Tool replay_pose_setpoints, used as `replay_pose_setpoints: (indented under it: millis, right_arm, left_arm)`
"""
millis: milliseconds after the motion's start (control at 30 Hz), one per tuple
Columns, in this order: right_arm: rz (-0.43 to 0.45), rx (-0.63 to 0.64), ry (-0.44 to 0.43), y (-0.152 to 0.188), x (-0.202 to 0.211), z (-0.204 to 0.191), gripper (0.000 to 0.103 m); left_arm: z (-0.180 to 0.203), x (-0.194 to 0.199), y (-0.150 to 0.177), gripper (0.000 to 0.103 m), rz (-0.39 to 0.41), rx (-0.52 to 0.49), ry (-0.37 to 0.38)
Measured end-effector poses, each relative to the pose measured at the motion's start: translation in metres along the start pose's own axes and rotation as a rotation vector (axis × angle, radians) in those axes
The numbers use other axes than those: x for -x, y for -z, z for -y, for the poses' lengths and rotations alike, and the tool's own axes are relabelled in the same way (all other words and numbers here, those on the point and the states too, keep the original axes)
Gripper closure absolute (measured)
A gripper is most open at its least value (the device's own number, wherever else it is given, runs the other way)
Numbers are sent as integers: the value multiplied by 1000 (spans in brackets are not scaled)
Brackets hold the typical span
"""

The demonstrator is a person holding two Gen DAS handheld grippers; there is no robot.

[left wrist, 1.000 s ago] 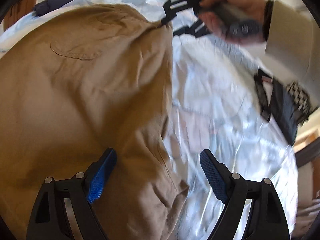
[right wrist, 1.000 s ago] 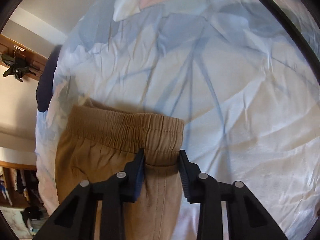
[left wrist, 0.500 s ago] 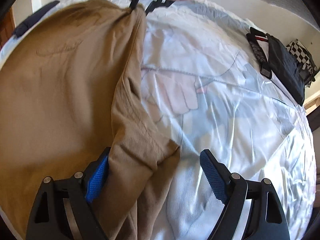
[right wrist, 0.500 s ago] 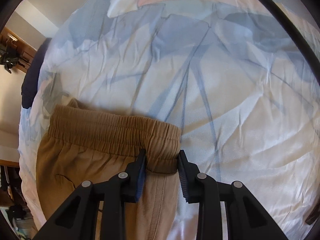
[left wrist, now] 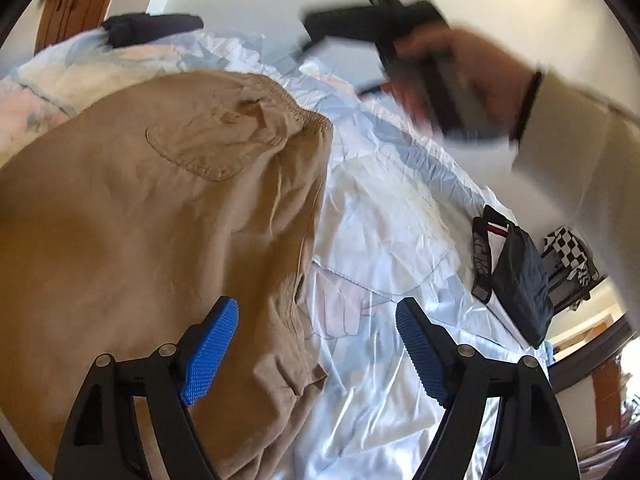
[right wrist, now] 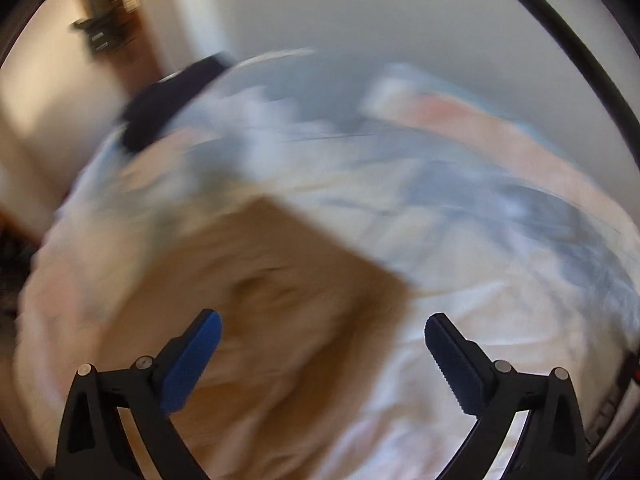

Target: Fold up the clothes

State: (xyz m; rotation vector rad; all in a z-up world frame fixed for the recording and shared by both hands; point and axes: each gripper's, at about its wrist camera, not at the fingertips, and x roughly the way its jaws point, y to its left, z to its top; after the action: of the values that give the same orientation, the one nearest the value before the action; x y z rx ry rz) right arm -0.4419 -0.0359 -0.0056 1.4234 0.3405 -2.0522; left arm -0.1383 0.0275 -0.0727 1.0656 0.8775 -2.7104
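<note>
Tan trousers lie folded on the bed, with the elastic waistband at the far end and a back pocket facing up. My left gripper hovers over their right-hand edge; its jaws are closing slightly and the pads touch nothing. In the blurred right wrist view my right gripper is above the trousers. Its jaws are opening wide and nothing is between them. In the left wrist view a hand carries that gripper, blurred, above and to the right of the waistband.
A pale patterned bedsheet covers the bed. A dark folded garment and a checkered item lie at its right edge. Another dark item lies at the far end beside a wooden frame.
My right gripper has let go of the waistband, opened wide and lifted away, rolling as it went. My left gripper has risen off the trousers' edge.
</note>
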Motion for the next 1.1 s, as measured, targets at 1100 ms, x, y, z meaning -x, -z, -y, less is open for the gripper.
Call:
replay_pose_setpoints:
  millis: [1100]
  right_arm:
    - [110,-93,-314,102,111,-42,0]
  left_arm:
    - [-35,1,-17,19,13,153,-18]
